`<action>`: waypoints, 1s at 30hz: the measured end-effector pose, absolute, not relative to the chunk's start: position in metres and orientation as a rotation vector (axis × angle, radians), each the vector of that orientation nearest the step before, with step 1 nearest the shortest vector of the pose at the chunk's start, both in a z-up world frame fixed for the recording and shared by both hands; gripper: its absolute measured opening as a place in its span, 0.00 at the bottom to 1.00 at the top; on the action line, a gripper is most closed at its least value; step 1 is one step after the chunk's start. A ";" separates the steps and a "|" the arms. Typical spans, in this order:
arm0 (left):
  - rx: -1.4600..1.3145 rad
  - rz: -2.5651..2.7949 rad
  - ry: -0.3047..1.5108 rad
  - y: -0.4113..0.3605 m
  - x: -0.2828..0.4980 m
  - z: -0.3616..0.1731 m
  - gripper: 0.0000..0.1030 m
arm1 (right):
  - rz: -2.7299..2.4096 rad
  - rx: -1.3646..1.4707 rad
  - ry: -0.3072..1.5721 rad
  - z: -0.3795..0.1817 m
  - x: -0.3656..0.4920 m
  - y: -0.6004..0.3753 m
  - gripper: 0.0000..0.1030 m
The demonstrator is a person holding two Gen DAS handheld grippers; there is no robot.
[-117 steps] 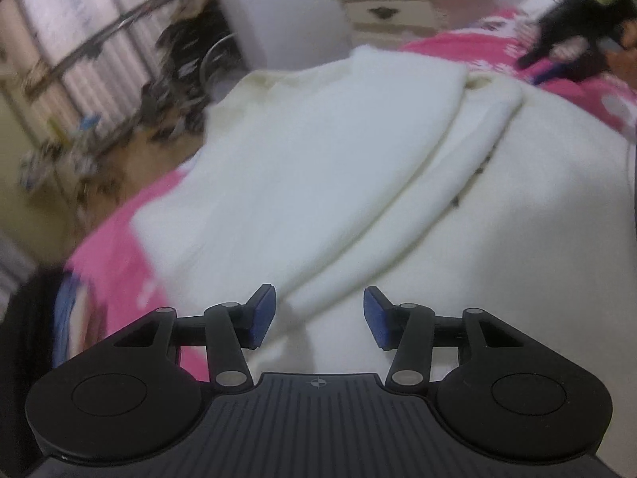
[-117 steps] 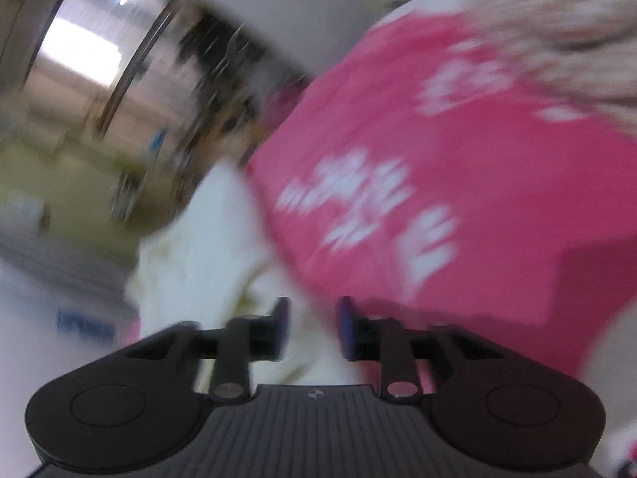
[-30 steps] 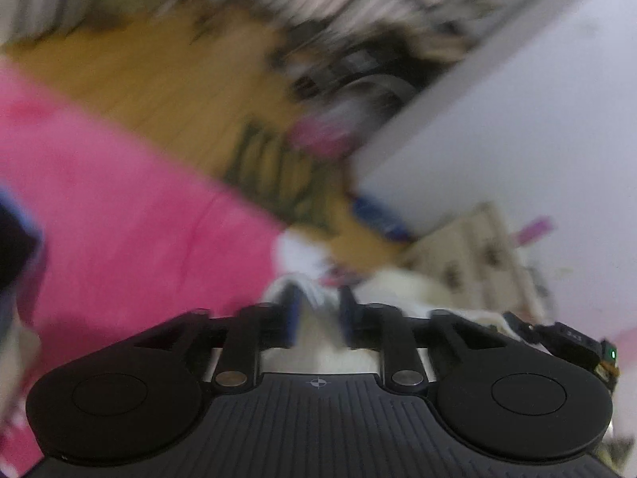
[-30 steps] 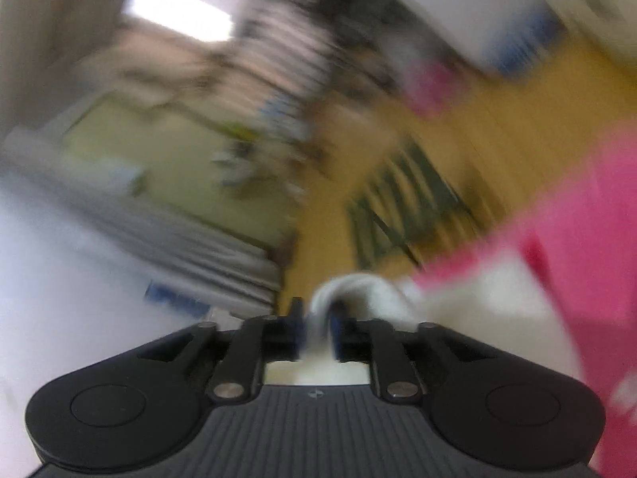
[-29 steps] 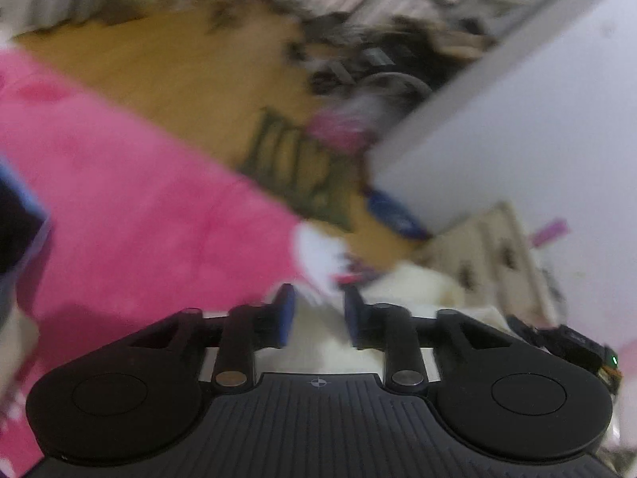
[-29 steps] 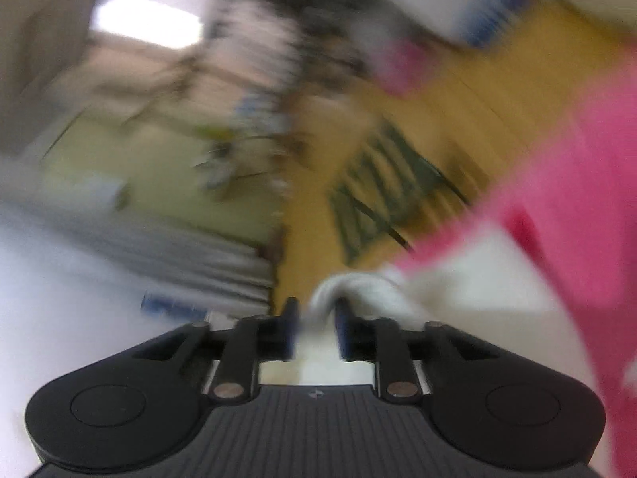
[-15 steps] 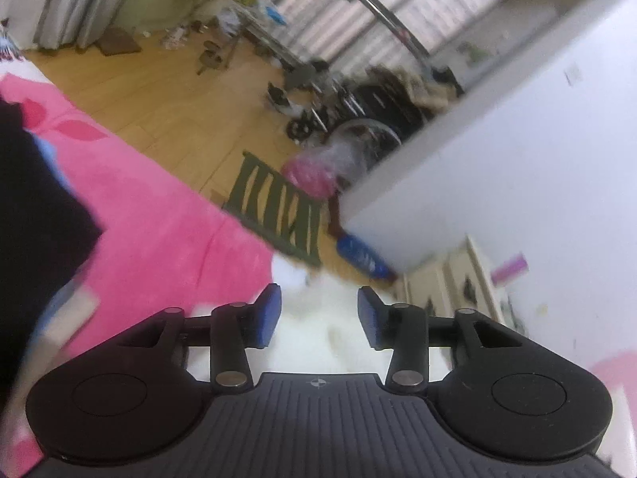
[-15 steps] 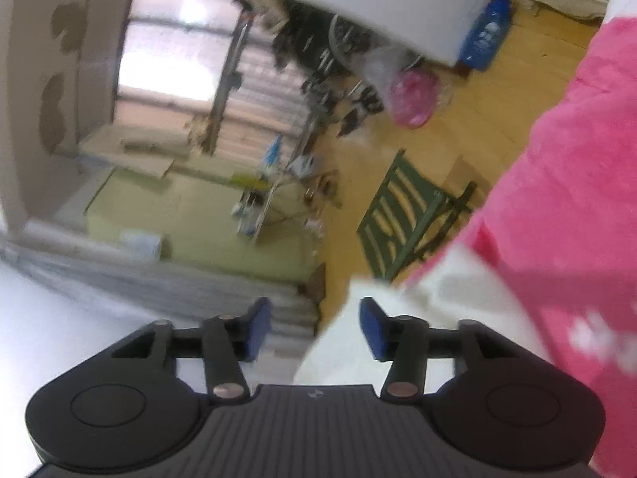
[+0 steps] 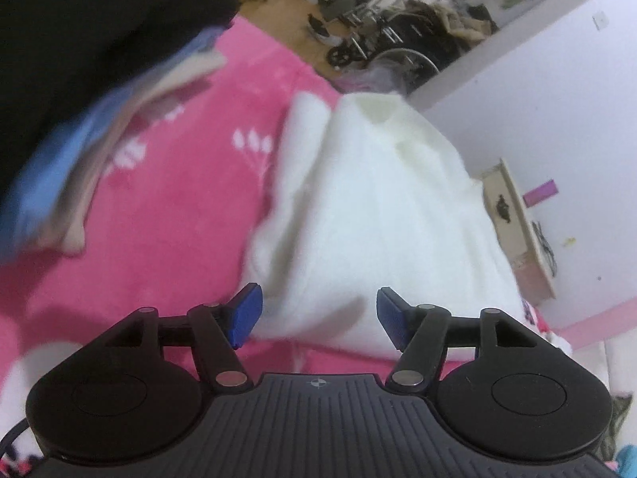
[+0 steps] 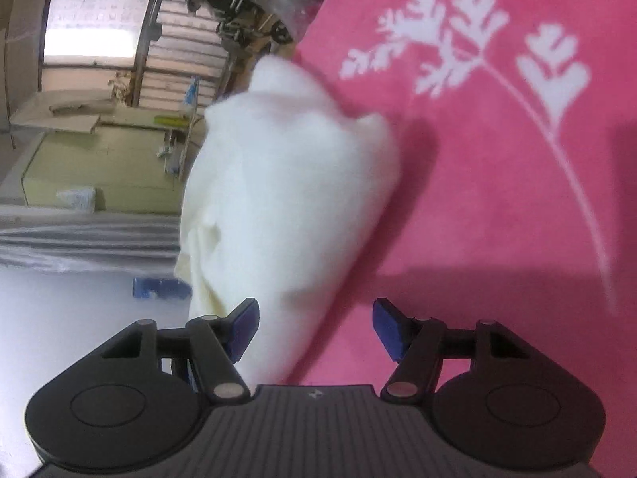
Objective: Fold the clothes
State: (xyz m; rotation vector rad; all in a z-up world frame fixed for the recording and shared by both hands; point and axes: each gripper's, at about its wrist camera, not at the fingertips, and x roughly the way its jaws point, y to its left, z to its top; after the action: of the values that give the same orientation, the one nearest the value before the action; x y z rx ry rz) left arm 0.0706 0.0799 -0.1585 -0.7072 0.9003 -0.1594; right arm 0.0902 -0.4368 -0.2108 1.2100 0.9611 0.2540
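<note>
**Fold laid down, both tools spread**

The left tool (image 9: 318, 316) and right tool (image 10: 314, 328) are seen spread wide and empty, poised low over the folded white garment (image 9: 378, 215), which lies on the pink blanket (image 10: 497, 183). Another fold or smoothing is judged next. Beyond, a stack of folded clothes (image 9: 99, 127) is seen.

A fuzzy pink bed blanket (image 9: 167, 207) with white leaf prints (image 10: 458, 40) covers the bed. Far off on the wooden floor stands a black wheelchair (image 9: 382, 44). A cream wooden nightstand (image 9: 517, 231) sits against the white wall (image 9: 557, 79) at right. A bright slatted window (image 10: 95, 20) glows far left.
</note>
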 end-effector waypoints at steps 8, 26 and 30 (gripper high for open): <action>-0.727 -0.150 0.865 0.082 0.079 -0.175 0.63 | 0.248 1.293 0.852 -0.237 0.137 -0.426 0.64; -0.707 -0.267 0.827 0.090 0.034 -0.131 0.09 | 0.257 1.209 0.786 -0.189 0.096 -0.414 0.29; -0.618 -0.370 0.888 0.094 -0.001 -0.104 0.09 | 0.257 1.236 0.858 -0.179 0.040 -0.413 0.29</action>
State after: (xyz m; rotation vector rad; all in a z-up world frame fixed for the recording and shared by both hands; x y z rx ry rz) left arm -0.0014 0.0936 -0.1041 -0.6177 0.8882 -0.3698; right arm 0.0396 -0.4128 -0.1786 1.2362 0.8577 0.2567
